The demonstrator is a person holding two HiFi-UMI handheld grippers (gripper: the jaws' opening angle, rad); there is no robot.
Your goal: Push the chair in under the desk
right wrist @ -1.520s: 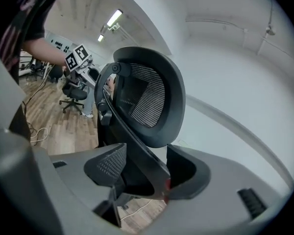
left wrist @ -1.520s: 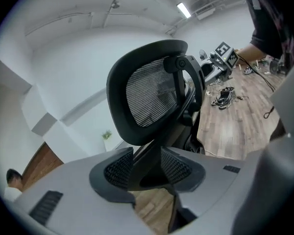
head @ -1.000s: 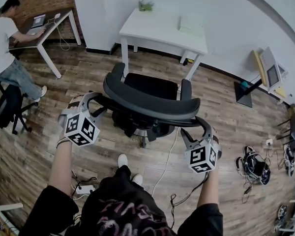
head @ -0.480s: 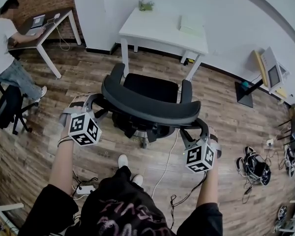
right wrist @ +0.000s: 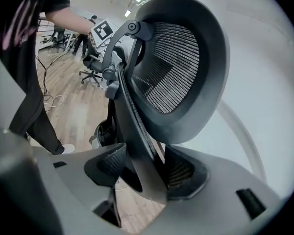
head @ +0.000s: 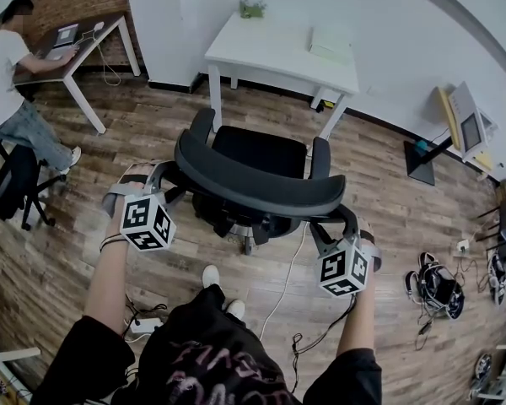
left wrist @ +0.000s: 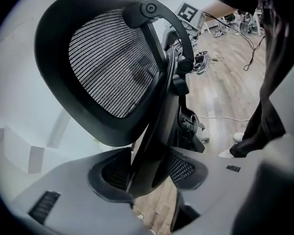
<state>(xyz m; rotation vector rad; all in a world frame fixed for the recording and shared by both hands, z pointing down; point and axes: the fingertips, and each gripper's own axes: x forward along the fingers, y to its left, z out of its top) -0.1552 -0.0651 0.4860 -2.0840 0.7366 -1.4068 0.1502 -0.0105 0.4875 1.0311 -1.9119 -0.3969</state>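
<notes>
Nearest the camera, the left claw (head: 169, 176) is closed down onto the left edge of the chair (head: 255, 160) at its backrest (head: 257, 180). Its own view shows the dark backrest strut filling the narrow gap between the ribbed pads (left wrist: 187, 168), which press it from both sides. The right claw (head: 332, 218) grips the opposite end of the backrest in the same way, its pads (right wrist: 109, 166) pinched on the curved strut with no free space left. The chair stands on the wooden floor (head: 379, 184) just ahead of the person's white shoes (head: 211, 274). Its seat is turned toward the white bench (head: 278, 51) but remains short of it, not under the top. A small green plant (head: 251, 8) stands at the bench's far edge. Compared with a second ago, the backrest has crept slightly toward the bench and a little left, and both marker cubes have edged along with it. Over the last half second hardly anything has shifted, and both grips are unchanged.
</notes>
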